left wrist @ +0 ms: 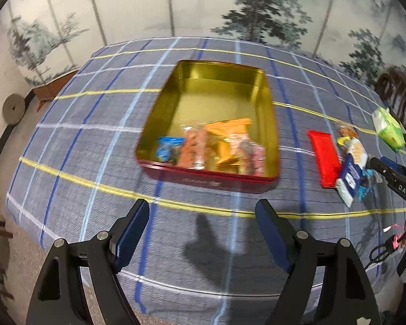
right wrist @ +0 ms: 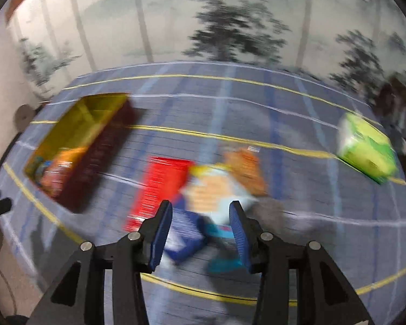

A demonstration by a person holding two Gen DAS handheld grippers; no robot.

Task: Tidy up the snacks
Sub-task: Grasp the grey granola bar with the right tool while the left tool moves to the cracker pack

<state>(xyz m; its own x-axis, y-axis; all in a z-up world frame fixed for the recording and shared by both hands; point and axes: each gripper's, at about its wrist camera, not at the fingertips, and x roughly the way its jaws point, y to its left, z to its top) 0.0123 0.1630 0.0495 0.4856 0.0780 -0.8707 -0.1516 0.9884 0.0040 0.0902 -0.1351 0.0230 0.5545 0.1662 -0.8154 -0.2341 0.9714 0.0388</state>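
1. Left tool (left wrist: 203,216) is held spread, empty, over the bench (left wrist: 67,140); the snack tin (left wrist: 265,113) lies just ahead.
2. Right tool (right wrist: 201,222) is held part-spread, nothing pinched; loose snack packets (right wrist: 216,187) are seen under and ahead, blurred.

My right gripper (right wrist: 200,230) hangs over the blurred snack packets (right wrist: 216,189) on the desk (right wrist: 284,108), fingers (right wrist: 162,233) apart, nothing gripped. Red tin (right wrist: 94,157) sits left, green pack (right wrist: 365,151) far right.
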